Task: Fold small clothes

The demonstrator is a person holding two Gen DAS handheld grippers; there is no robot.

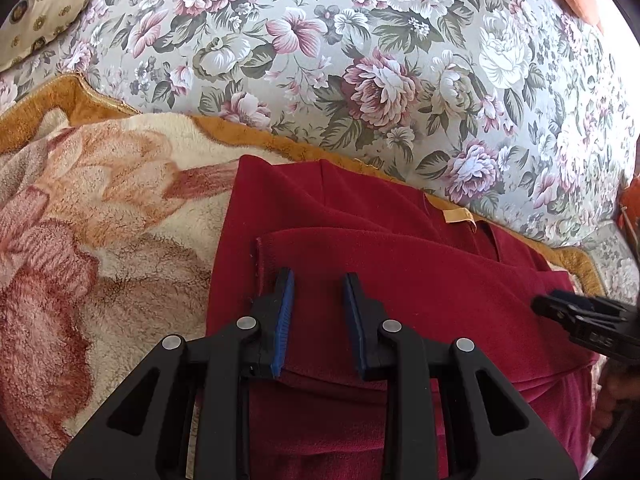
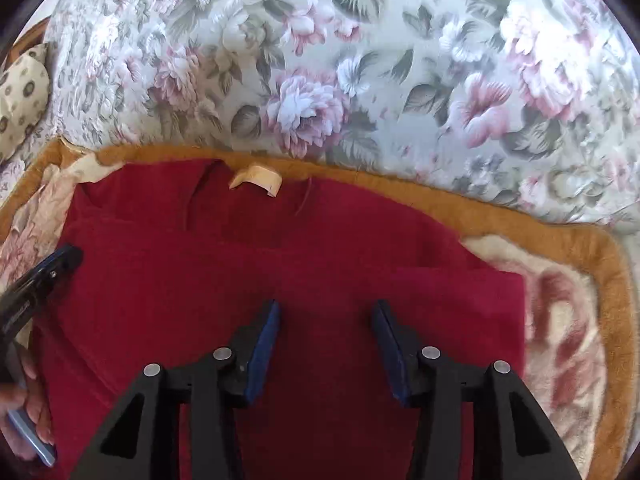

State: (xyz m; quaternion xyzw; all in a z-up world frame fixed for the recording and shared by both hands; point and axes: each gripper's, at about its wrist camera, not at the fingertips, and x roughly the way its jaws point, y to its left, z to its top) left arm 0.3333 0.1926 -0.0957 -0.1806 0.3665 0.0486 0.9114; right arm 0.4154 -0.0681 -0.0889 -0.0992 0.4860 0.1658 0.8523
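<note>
A dark red fleece garment (image 1: 400,280) lies flat on a fluffy floral blanket (image 1: 100,220), with a sleeve folded across its body and a tan neck label (image 1: 460,215) at its far edge. My left gripper (image 1: 320,280) is open and empty just above the folded sleeve near its cuff. My right gripper (image 2: 326,308) is open and empty over the garment's (image 2: 240,300) right half. The label (image 2: 256,178) also shows in the right wrist view. Each gripper appears at the edge of the other's view: right gripper (image 1: 568,312), left gripper (image 2: 52,264).
A floral sofa back (image 1: 380,60) rises behind the blanket's orange border (image 2: 520,232). A patterned cream cushion (image 1: 44,12) sits at the far left. The person's hand (image 2: 28,412) holds the left tool at the lower left of the right wrist view.
</note>
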